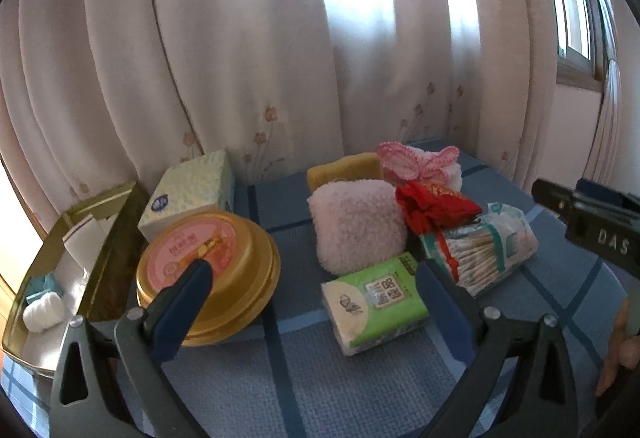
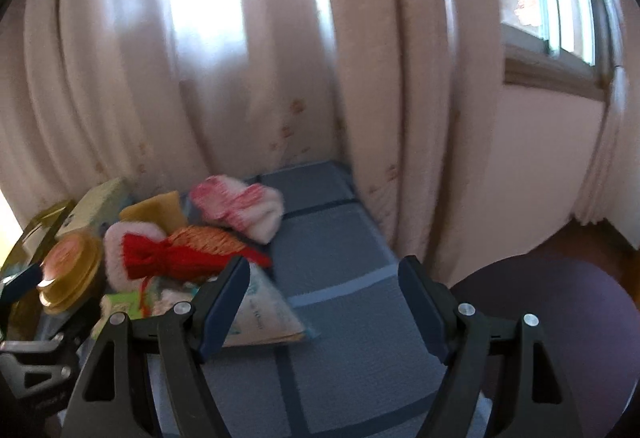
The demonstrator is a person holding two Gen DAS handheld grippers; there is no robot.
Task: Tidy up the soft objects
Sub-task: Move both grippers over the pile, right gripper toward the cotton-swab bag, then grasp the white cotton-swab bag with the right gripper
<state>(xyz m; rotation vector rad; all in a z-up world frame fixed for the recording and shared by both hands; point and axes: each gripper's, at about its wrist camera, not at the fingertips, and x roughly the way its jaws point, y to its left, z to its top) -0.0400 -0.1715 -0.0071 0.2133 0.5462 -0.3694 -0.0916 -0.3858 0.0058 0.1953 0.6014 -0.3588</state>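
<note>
Soft things clustered mid-tabletop, both my tools wide open and holding nothing.

The green tissue pack [image 1: 374, 304] lies flat just ahead of my left tool [image 1: 316, 290], its long axis slanting from near-left to far-right; behind it sit the fluffy pink pad [image 1: 358, 224], red cloth [image 1: 432, 207] and cotton swab bag [image 1: 486, 250], all touching. The gold tin [image 1: 212, 274] stands to the left, beside the gold tray [image 1: 104, 238] at the tabletop's left edge. My right tool [image 2: 324, 298] hovers over bare blue tablecloth [image 2: 340, 266] right of the pile, curtains [image 2: 400, 77] close behind.
</note>
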